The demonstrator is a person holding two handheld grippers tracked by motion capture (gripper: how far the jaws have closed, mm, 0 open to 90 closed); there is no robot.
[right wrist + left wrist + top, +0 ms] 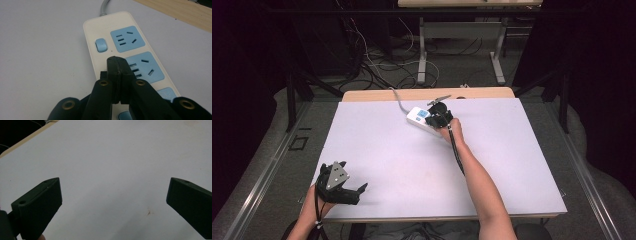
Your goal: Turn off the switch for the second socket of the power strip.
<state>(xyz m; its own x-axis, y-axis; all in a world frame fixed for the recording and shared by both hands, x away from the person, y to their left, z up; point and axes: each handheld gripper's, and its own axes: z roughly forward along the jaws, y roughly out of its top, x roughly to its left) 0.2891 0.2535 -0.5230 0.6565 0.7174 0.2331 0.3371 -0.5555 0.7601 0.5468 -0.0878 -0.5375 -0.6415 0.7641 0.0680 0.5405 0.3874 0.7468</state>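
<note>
Your right gripper (119, 65) is keeping its jaws pressed flat together with nothing between them, the joined tips hanging over the white power strip (100, 30), just in front of the middle blue socket (143, 67) and below the small blue switch (101, 45); whether the tips are touching the strip's face, you cannot tell. In the high view that power strip (418, 116) is lying above the centre of the frame on the white table (377, 150), its grey cable (398, 100) running toward the table's far edge. Your right forearm is stretching up from the bottom edge, right of centre, to the right gripper (438, 116).

Your left gripper (113, 195) is holding its jaws wide apart over bare tabletop, gripping nothing. In the high view the left gripper (357, 190) is sitting at the lower left, near the table's front edge, jaws pointing toward the right.
</note>
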